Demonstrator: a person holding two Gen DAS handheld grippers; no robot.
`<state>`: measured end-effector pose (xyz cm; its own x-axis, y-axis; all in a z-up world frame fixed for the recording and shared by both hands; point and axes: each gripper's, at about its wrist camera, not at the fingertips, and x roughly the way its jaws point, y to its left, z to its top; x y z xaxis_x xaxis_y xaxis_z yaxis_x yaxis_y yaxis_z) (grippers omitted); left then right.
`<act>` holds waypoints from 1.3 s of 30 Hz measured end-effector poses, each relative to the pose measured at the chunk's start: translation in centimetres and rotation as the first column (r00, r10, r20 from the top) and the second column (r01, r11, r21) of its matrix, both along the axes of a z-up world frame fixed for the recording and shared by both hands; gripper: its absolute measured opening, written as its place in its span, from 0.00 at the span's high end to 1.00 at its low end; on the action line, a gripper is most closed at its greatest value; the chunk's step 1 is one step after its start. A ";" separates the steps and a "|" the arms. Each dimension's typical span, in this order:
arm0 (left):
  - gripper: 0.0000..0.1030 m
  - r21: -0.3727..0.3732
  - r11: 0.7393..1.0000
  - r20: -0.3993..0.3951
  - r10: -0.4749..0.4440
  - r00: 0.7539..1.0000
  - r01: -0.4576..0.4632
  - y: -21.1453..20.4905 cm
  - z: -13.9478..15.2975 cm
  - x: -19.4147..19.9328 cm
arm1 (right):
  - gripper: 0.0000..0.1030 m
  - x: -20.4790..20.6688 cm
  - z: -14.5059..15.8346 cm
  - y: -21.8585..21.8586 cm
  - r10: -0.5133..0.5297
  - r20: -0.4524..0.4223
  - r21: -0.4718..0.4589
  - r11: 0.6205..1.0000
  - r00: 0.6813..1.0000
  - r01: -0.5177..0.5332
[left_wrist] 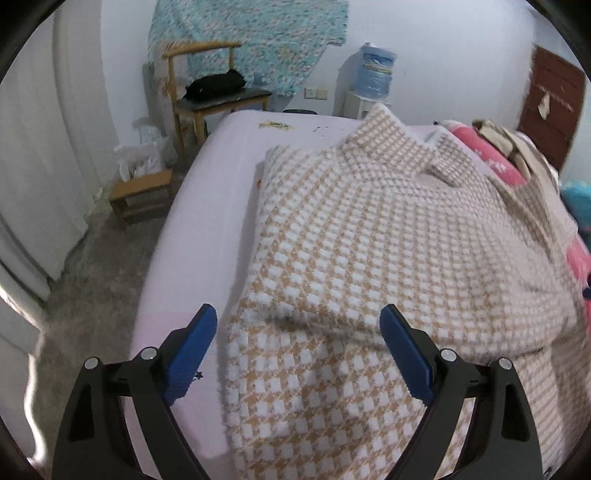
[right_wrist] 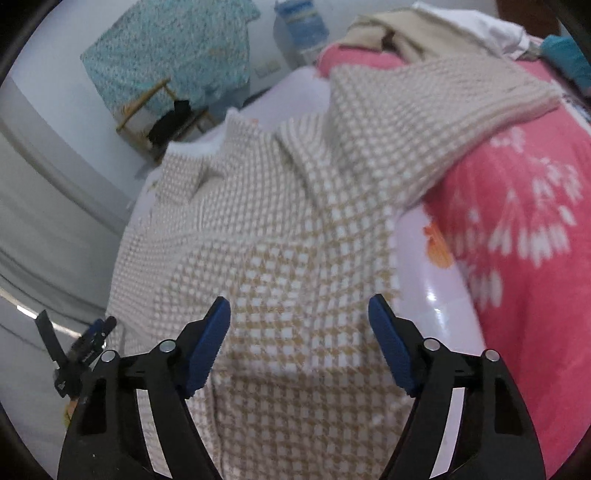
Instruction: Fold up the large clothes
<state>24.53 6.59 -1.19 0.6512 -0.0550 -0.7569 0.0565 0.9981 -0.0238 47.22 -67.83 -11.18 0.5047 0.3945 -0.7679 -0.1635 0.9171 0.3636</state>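
A large tan-and-white houndstooth garment (left_wrist: pixel 369 236) lies spread on a pale pink bed (left_wrist: pixel 218 184), collar at the far end. A folded-over layer edge crosses its near part. My left gripper (left_wrist: pixel 299 325) is open, jaws wide, hovering over the garment's near left edge, holding nothing. In the right wrist view the same garment (right_wrist: pixel 266 229) fills the middle, with one sleeve (right_wrist: pixel 424 110) draped up over a pink blanket. My right gripper (right_wrist: pixel 299 314) is open and empty above the garment's near part. The left gripper (right_wrist: pixel 85 343) shows at the lower left.
A pink floral blanket (right_wrist: pixel 517 221) with beige clothes (right_wrist: pixel 399 33) on it lies along the bed's right side. A wooden chair (left_wrist: pixel 207 88), a small stool (left_wrist: pixel 142 195) and a water dispenser (left_wrist: pixel 375 74) stand beyond the bed. Grey floor (left_wrist: pixel 96 280) lies left.
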 end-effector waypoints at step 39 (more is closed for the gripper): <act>0.15 -0.002 0.995 -0.040 0.096 0.995 -0.096 2.5 -1.2 0.8 | 0.92 6.1 16.3 21.1 0.423 0.270 -0.118 0.906 0.865 -0.406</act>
